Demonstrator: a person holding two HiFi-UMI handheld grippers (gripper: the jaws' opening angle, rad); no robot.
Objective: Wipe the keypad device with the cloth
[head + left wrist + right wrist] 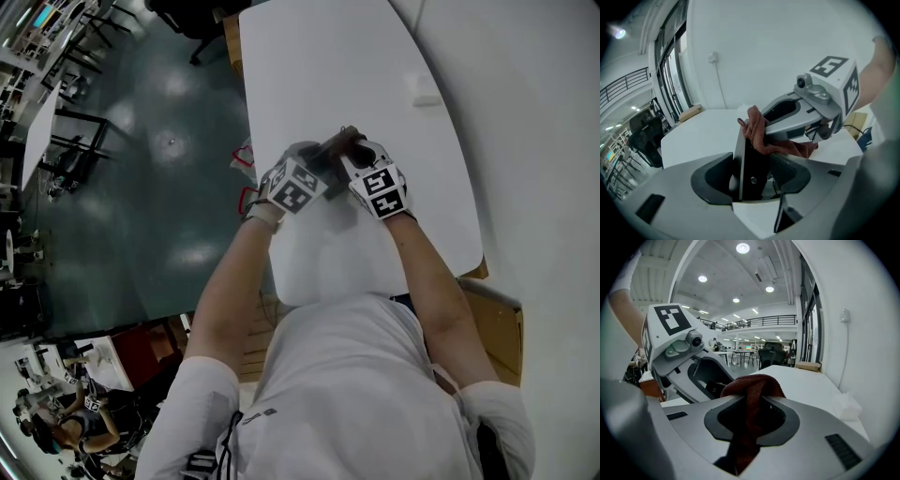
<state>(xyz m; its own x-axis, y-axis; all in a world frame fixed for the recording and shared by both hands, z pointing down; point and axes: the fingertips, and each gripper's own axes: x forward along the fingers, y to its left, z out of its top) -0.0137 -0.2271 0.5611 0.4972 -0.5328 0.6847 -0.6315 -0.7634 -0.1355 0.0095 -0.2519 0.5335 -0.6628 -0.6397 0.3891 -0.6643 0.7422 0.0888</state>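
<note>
Clamping the dark, silver-edged flat keypad device (754, 159) upright in the fingers of the left gripper (751, 180), over the white desk (328, 66). Pinching the rust-red fabric cloth (751, 390) in the fingers of the right gripper (749, 416), pressing it against the device's top edge. Seemingly wiping, not yet finishing.

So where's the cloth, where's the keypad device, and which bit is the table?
cloth (752, 387), right gripper view, on its bunched top fold
keypad device (752, 161), left gripper view, on its dark side
table (356, 66), head view, on its bare white top
</note>
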